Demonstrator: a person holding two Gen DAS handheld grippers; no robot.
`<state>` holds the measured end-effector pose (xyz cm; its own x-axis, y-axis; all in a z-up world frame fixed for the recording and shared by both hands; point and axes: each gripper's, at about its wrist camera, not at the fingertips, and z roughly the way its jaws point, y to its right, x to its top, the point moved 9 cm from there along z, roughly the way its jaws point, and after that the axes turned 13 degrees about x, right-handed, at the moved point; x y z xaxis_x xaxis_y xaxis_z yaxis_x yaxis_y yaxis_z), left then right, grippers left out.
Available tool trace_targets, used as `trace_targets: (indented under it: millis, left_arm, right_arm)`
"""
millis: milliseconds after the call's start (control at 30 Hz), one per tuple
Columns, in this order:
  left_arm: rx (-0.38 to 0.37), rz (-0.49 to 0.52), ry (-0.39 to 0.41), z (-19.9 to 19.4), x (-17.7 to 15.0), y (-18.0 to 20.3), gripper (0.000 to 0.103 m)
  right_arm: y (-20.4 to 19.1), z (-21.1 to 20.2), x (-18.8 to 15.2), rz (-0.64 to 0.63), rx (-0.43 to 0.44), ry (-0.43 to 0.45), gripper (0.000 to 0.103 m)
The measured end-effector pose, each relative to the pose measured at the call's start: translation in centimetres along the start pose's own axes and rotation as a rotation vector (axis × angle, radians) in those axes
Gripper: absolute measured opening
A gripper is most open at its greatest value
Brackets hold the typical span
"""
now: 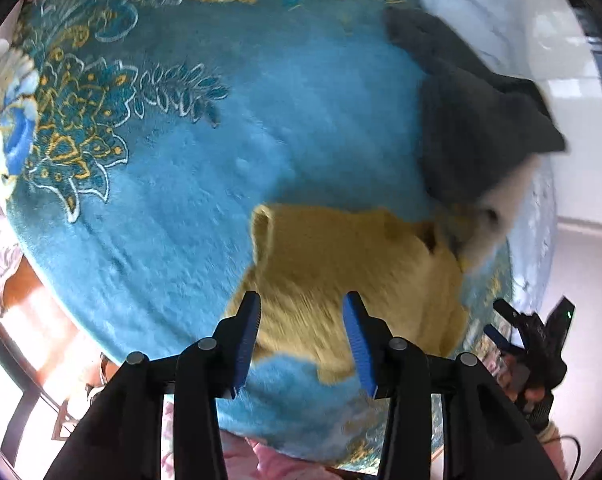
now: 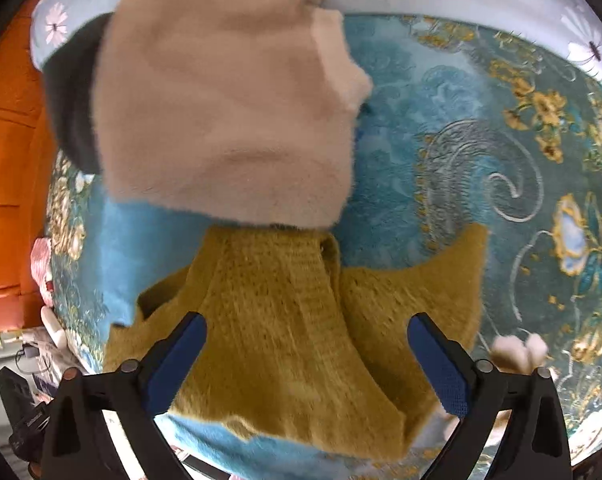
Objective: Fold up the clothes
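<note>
In the left wrist view, the left gripper (image 1: 301,336) hangs above a teal blanket (image 1: 173,208) with its fingers spread and nothing between them. Just beyond the tips lies a mustard sweater (image 1: 341,256), rumpled and partly flat on the blanket. Farther off to the right sits a dark garment (image 1: 469,128), and a pale garment (image 1: 497,208) shows as a blur at its near end, touching the sweater's far corner. At the lower right edge the right gripper (image 1: 533,332) shows small, too small there to tell how its fingers stand. In the right wrist view, the right gripper (image 2: 307,356) is also spread wide and holds nothing; the sweater (image 2: 285,320) lies right under and between its fingers, its ribbed middle bunched into a ridge, one sleeve or flap reaching out to the right. Beyond it the pale garment (image 2: 225,112) lies spread, overlapping the sweater's far edge, with the dark garment (image 2: 73,108) peeking out at its left. The blanket (image 2: 441,128) fills the rest. By my reading the folding has barely begun: no garment shows a neat fold, the sweater seems the one in hand, and smoothing it, folding it, then doing the other two all remain.
</note>
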<state>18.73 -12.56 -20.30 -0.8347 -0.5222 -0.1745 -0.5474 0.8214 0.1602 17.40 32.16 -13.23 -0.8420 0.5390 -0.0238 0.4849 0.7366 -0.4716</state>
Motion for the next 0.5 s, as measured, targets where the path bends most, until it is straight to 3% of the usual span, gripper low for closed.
trace_targets:
  millis: [233,433,500]
  left_arm:
    - [-0.039,-0.1,-0.127,6.2,3.6,-0.4,0.044]
    - [-0.177,-0.152,-0.208,7.9,4.3,1.0,0.044]
    - [-0.219,-0.16,-0.224,8.0,4.3,1.5,0.044]
  right_arm:
    - [1.7,3.5,1.3,0.092,0.08,-0.03,0.08]
    - [3.7,5.6,2.2,0.251,0.215,-0.04,0.064]
    - [4.1,6.0,2.6,0.297,0.256,-0.029,0.054]
